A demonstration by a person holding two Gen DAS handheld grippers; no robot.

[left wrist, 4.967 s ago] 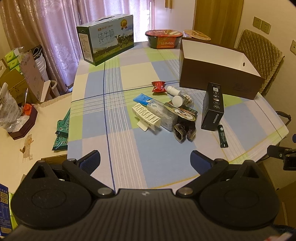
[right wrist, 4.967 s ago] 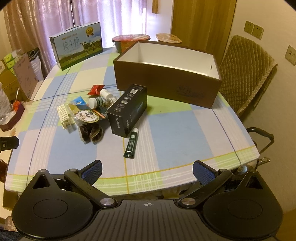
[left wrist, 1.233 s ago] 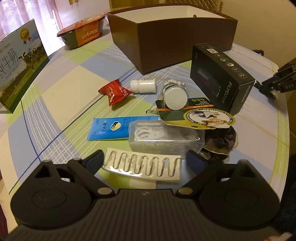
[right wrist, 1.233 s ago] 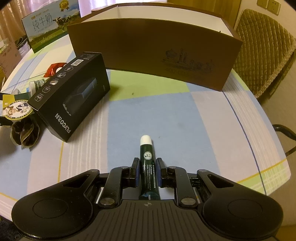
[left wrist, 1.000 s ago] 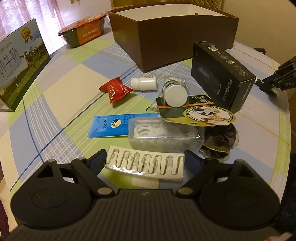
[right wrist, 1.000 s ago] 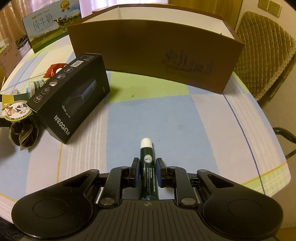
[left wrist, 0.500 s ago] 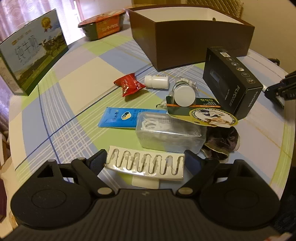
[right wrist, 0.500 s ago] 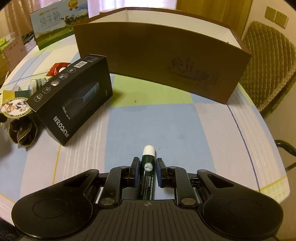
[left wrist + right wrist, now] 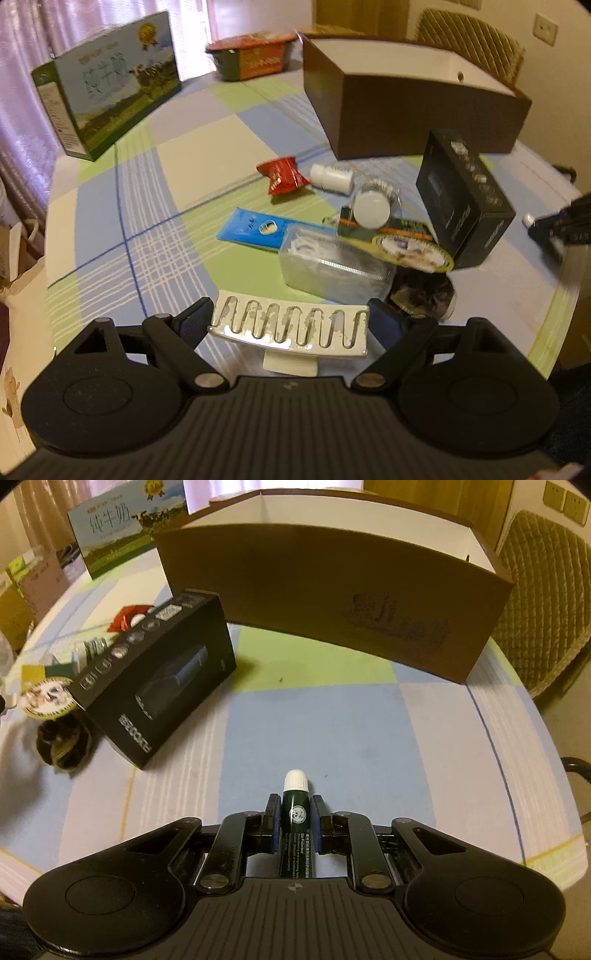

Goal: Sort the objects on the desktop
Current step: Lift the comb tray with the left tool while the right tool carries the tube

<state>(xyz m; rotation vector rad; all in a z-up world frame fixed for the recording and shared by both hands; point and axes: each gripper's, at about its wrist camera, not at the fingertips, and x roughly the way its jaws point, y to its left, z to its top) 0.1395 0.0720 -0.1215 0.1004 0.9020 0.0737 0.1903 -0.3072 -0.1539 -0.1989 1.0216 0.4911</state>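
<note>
left gripper (image 9: 290,321) clamping hair clip (image 9: 291,325), right gripper (image 9: 294,818) clamping tube (image 9: 295,823)

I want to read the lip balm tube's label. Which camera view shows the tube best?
The right wrist view: the dark green lip balm tube sits centred and close, clamped in the right hand-held gripper, label facing up. The left wrist view shows only its white cap at the right edge, blurred.
</note>
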